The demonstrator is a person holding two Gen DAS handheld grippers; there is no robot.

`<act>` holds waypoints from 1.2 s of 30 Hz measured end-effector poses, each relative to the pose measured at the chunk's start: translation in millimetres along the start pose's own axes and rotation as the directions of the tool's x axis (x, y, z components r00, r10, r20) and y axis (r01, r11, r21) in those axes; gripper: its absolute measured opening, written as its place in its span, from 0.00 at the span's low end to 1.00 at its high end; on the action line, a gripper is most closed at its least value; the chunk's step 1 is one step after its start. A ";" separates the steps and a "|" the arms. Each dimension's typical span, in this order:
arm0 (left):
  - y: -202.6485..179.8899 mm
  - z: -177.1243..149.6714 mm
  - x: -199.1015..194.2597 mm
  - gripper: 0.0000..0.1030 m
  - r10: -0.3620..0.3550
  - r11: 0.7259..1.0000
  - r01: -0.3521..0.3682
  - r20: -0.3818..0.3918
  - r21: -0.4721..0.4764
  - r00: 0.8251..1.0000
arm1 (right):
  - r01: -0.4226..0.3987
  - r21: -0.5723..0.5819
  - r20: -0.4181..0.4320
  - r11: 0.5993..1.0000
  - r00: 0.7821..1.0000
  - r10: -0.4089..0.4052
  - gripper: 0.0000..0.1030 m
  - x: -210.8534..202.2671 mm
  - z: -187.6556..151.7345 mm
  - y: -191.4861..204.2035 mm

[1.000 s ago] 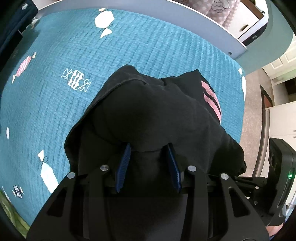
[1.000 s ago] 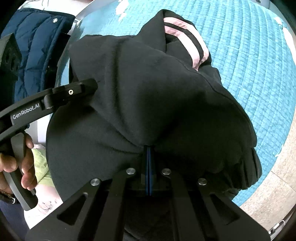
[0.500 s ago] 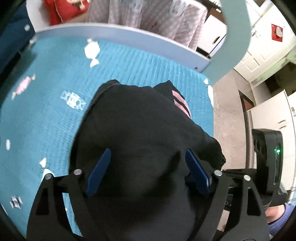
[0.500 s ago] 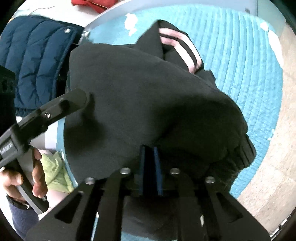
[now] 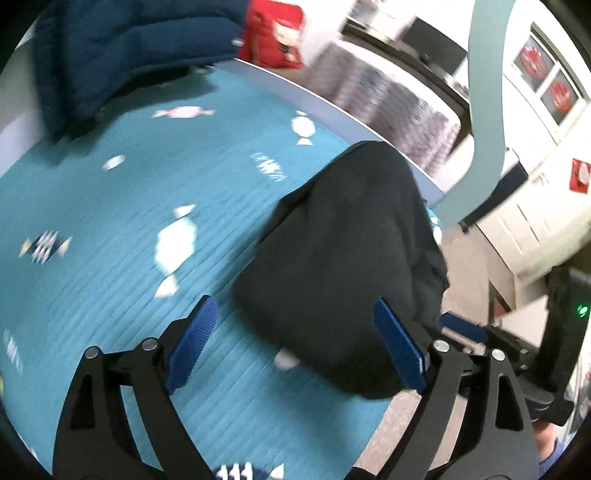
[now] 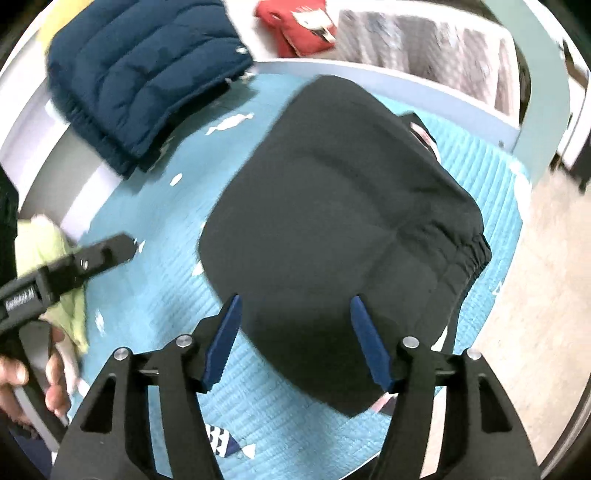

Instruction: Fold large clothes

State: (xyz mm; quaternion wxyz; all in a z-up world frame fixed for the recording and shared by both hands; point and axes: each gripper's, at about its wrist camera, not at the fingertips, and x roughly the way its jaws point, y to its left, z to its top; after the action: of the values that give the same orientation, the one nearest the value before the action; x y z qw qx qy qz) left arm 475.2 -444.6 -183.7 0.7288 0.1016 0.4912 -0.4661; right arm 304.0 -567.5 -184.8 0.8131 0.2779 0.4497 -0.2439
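A black garment (image 5: 343,266) lies folded in a thick bundle on the teal bedspread (image 5: 122,221), near the bed's right edge. My left gripper (image 5: 295,343) hovers above its near-left corner. Its jaws are opening, and the blue pads stand wide and touch nothing. In the right wrist view the same black garment (image 6: 340,206) shows an elastic hem at the right and a bit of pink stripe (image 6: 424,133) at the far side. My right gripper (image 6: 297,339) hangs over its near edge, jaws opening, with no cloth pinched. My left gripper's finger (image 6: 107,253) shows at the left, held by a hand (image 6: 22,373).
A navy puffer jacket (image 6: 140,74) lies over the bed's far left rail, with a red cushion (image 6: 295,26) behind it. A light green cloth (image 6: 48,258) sits at the left edge. Bare floor (image 6: 546,295) runs along the right, and white cabinets (image 5: 535,206) stand beyond.
Both grippers were shut on the black garment. Both have let go, spread their jaws and lifted back. The garment now lies flatter on the bed, and the left view has swung leftward.
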 end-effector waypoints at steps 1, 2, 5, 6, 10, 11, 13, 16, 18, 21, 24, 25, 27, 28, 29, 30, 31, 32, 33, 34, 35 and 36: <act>5.4 -16.1 -12.8 0.88 0.017 1.000 -0.017 0.025 -0.006 1.000 | 0.007 -0.026 0.016 1.000 1.000 -0.007 0.65 -2.5 -5.8 6.3; 10.2 -31.3 -23.6 0.88 0.039 0.999 -0.038 0.047 -0.019 0.998 | 0.027 -0.075 0.038 0.997 0.999 -0.024 0.68 -7.7 -19.8 20.1; 30.2 -90.1 -61.4 0.91 0.102 0.991 -0.092 0.106 -0.099 0.989 | 0.033 -0.172 0.065 0.985 0.998 -0.022 0.72 -15.0 -51.5 44.0; 32.8 -107.2 -70.4 0.91 0.118 0.988 -0.105 0.116 -0.111 0.986 | 0.031 -0.208 0.076 0.978 0.997 -0.015 0.75 -17.8 -63.7 53.5; 38.6 -171.2 -103.4 0.91 0.245 0.965 -0.223 0.163 -0.141 0.956 | 0.051 -0.334 0.159 0.941 0.987 0.003 0.81 -36.0 -111.4 85.3; 37.8 -182.6 -109.5 0.91 0.269 0.958 -0.246 0.173 -0.146 0.947 | 0.052 -0.358 0.180 0.932 0.984 0.014 0.81 -41.4 -123.3 89.5; 34.7 -212.4 -129.8 0.91 0.317 0.943 -0.285 0.209 -0.171 0.925 | 0.067 -0.405 0.234 0.912 0.972 0.032 0.81 -56.9 -148.3 96.7; 17.9 -256.7 -163.7 0.91 0.389 0.918 -0.346 0.266 -0.196 0.882 | 0.056 -0.434 0.288 0.899 0.954 0.080 0.82 -83.6 -183.0 98.5; -4.9 -286.0 -191.1 0.91 0.445 0.894 -0.400 0.301 -0.199 0.844 | 0.030 -0.437 0.283 0.899 0.953 0.106 0.82 -102.2 -201.6 95.9; -29.7 -314.7 -225.6 0.96 0.465 0.883 -0.407 0.327 -0.232 0.823 | -0.025 -0.427 0.255 0.904 0.956 0.147 0.83 -138.3 -224.3 87.6; -59.4 -343.9 -265.6 0.96 0.502 0.864 -0.425 0.390 -0.271 0.772 | -0.002 -0.436 0.292 0.900 0.945 0.144 0.91 -177.5 -248.2 82.4; -68.3 -351.7 -276.9 0.96 0.513 0.858 -0.433 0.413 -0.276 0.753 | 0.008 -0.444 0.316 0.896 0.937 0.148 0.91 -191.0 -258.6 81.7; -84.5 -367.9 -298.9 0.96 0.526 0.850 -0.440 0.445 -0.289 0.725 | 0.014 -0.451 0.351 0.893 0.922 0.163 0.91 -213.5 -274.1 80.4; -92.8 -376.5 -310.8 0.96 0.537 0.843 -0.444 0.454 -0.303 0.711 | 0.015 -0.448 0.365 0.894 0.916 0.168 0.91 -224.4 -280.8 80.0; -99.6 -381.8 -319.3 0.96 0.547 0.837 -0.452 0.460 -0.308 0.699 | 0.015 -0.450 0.379 0.893 0.909 0.175 0.91 -236.9 -288.3 79.5; -107.3 -388.5 -329.7 0.96 0.551 0.834 -0.457 0.475 -0.309 0.686 | 0.017 -0.458 0.390 0.889 0.902 0.184 0.91 -249.5 -295.1 79.9; -116.0 -395.9 -340.8 0.96 0.559 0.829 -0.465 0.490 -0.312 0.668 | 0.020 -0.469 0.406 0.883 0.893 0.196 0.91 -263.4 -302.3 80.6; -124.5 -402.4 -350.7 0.96 0.572 0.820 -0.479 0.504 -0.315 0.647 | 0.023 -0.476 0.417 0.879 0.886 0.203 0.91 -272.0 -307.0 81.1; -131.7 -407.8 -359.1 0.96 0.579 0.814 -0.485 0.519 -0.321 0.628 | 0.029 -0.486 0.431 0.873 0.877 0.211 0.91 -283.5 -313.1 81.9; -137.5 -411.6 -366.0 0.96 0.583 0.811 -0.485 0.529 -0.327 0.617 | 0.031 -0.494 0.445 0.869 0.868 0.222 0.91 -294.3 -318.5 81.6; -141.6 -415.7 -371.2 0.96 0.584 0.810 -0.483 0.535 -0.332 0.610 | 0.030 -0.497 0.454 0.867 0.861 0.230 0.91 -301.3 -322.0 80.4; -147.5 -420.5 -378.1 0.96 0.583 0.811 -0.477 0.542 -0.339 0.605 | 0.029 -0.500 0.465 0.865 0.852 0.240 0.92 -310.3 -326.3 79.5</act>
State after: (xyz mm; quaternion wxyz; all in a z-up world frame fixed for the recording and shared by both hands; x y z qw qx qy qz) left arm 67.7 -51.0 -40.4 0.9592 0.0242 0.2047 -0.1937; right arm 13.2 -245.2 -41.3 0.9587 0.0129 0.2470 -0.1402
